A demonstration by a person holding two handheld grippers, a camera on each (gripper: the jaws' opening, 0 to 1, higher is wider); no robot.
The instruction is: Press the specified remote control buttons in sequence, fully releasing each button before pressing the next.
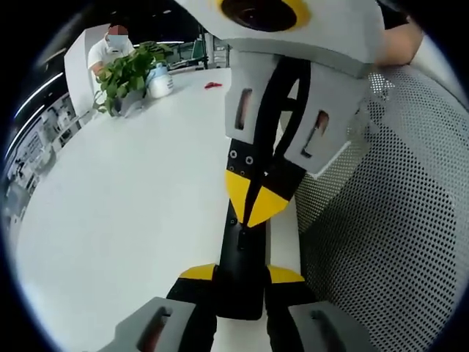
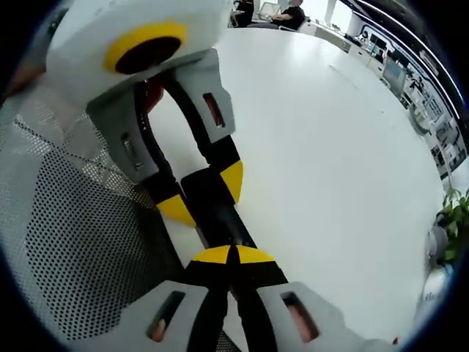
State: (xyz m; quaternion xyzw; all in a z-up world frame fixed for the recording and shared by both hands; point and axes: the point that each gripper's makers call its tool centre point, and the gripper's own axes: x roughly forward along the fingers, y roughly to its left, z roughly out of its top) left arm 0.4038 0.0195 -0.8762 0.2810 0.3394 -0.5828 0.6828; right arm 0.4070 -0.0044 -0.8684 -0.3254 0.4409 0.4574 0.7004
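A black remote control [image 1: 242,253] is held lengthwise between my left gripper's [image 1: 242,273] yellow-tipped jaws, which are shut on its sides. My right gripper [image 1: 253,202] comes down from the top of the left gripper view with its yellow tips together, resting on the remote's upper face. In the right gripper view, my right gripper [image 2: 233,254] is shut with its tips touching the remote [image 2: 218,213]. Beyond it, the left gripper [image 2: 205,194] clamps the remote from both sides. The buttons are hidden under the jaws.
A white table [image 1: 132,205] spreads to the left. A perforated white mesh surface [image 1: 381,242] lies right beside the remote. At the far end are a potted plant [image 1: 124,73], a white jug [image 1: 160,81], a small red item [image 1: 212,85] and a seated person [image 1: 110,48].
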